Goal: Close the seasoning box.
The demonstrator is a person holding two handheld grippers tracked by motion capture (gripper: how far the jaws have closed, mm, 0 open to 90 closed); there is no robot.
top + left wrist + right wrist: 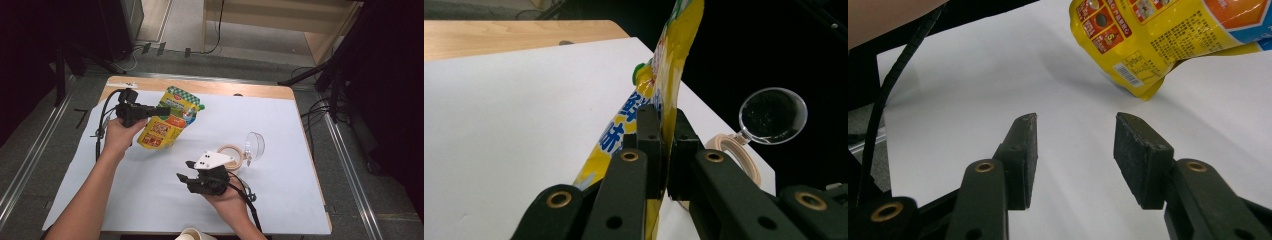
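Nearest the high camera, my right gripper [186, 171] hovers low over the white worktop [280, 130], its fingers [1024, 150] apart with nothing between them. The pouch [167, 120], yellow with a green-checked top, lies ahead of them and up-left in the high view; in the right gripper view its lower corner [1143, 82] hangs just above the sheet, beyond the fingertips and a little to their right. My left gripper [152, 111] has its fingers [649, 145] clamped on the pouch's edge, pinching the film flat between the pads and holding it clear of the worktop except, perhaps, that bottom corner; I cannot tell whether it touches. The pouch's long axis runs tilted, top away from me, bottom toward the right gripper. The right gripper is the free one and the nearer to that lower end, so I judge a second grasp would go forward and slightly right. A tape roll [231, 155] and a clear lid [255, 145] stand well to the right, apart from this line.
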